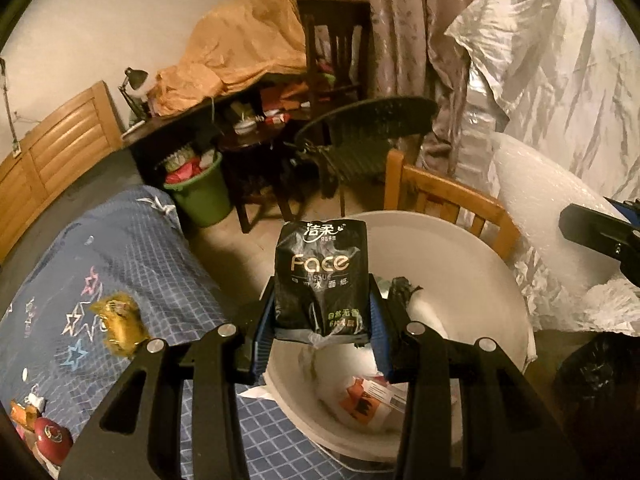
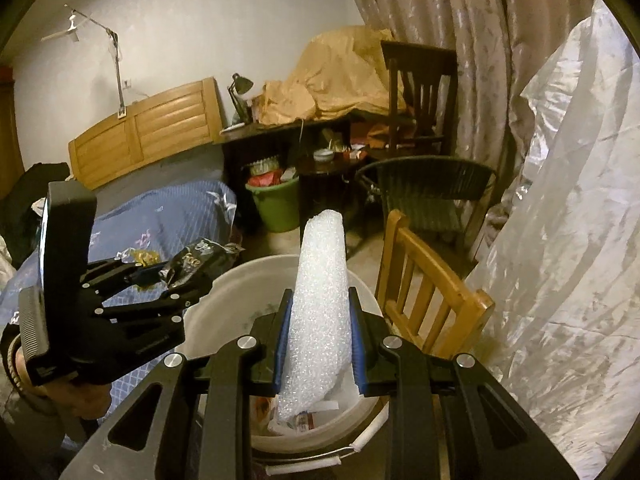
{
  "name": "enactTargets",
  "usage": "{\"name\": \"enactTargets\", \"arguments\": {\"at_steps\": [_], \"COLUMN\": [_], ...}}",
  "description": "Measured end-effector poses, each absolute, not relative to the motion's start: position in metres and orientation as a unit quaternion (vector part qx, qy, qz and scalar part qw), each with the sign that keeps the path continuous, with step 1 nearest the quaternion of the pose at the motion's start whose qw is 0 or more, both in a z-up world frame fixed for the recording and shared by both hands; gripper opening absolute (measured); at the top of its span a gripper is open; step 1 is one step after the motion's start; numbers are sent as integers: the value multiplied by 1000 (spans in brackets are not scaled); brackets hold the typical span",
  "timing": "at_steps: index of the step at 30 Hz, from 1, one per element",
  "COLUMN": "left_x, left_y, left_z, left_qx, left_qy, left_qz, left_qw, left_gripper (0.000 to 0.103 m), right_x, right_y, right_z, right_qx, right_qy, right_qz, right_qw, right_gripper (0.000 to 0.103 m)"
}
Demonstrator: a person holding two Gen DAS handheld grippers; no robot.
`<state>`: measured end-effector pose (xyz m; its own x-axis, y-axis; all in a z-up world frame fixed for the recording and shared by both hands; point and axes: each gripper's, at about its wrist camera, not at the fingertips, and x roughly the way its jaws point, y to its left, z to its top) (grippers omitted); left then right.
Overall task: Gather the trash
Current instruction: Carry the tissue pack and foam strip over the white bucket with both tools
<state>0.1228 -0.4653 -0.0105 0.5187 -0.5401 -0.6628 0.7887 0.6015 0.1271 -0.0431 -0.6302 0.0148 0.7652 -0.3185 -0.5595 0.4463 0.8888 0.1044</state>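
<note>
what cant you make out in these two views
- Bottom of the white bucket: hidden by the left gripper and its tissue pack in the left view; by the bubble wrap in the right view.
- Labels on trash inside: too blurred.
- Gold wrapper on the bed: print unreadable.

Black gripper (image 1: 322, 328) linkages, silver rivets, blue pads (image 1: 262, 336).

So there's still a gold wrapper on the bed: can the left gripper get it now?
Probably not yet: the left gripper is shut on the tissue pack above the white bucket; the gold wrapper lies unobstructed.
</note>
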Motion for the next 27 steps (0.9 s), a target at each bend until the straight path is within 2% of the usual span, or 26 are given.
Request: {"name": "enactTargets", "arguments": {"at_steps": [27], "left_x": [125], "left_y": [-473], "left_z": [-29], "left_qx": [226], "left_qy": [312], "left_qz": [-392], "left_qw": [836], "left_gripper": [39], "right_x": [-26], "right_y": [-636], "right_z": [-15], "right_qx": [153], "right_qy": [302], "right_qz": [-175], "right_qw": [924], "right_gripper": [27]}}
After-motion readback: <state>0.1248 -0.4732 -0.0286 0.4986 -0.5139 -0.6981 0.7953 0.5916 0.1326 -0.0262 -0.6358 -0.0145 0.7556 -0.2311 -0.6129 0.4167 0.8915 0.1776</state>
